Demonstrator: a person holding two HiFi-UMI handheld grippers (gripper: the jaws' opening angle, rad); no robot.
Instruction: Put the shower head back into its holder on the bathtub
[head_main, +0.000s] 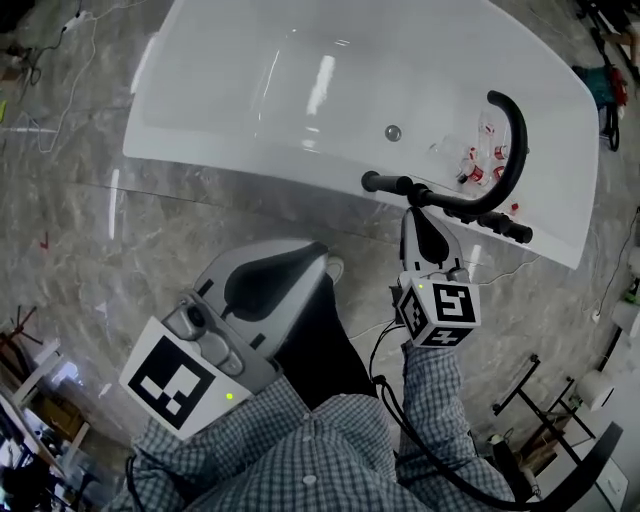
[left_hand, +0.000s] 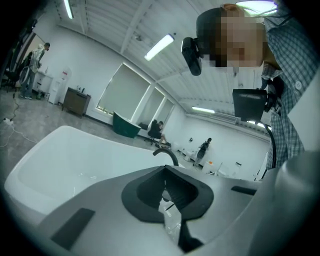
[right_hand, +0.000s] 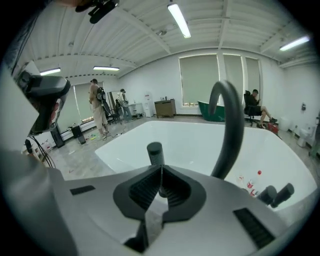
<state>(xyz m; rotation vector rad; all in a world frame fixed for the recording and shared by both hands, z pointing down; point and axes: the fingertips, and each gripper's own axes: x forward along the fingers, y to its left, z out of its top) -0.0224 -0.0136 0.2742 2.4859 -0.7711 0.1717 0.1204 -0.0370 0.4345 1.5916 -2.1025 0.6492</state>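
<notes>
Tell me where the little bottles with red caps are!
The bottles lie inside the white bathtub, at the right of the head view, beside the arched black faucet and beyond the right gripper.

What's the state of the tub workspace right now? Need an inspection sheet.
Surface: white bathtub with a drain, standing on a grey marble floor.
Job's things: black shower head at the tub rim beside the curved black faucet; cannot tell whether it is seated in its holder.
Clutter: small red-capped bottles inside the tub by the faucet.
Grippers: right gripper jaws together, empty, tips just short of the shower head. Left gripper jaws together, empty, over the floor away from the tub.
Cables: black cable at the right sleeve; white cable on the floor.
Surroundings: metal racks; other people across the room.
</notes>
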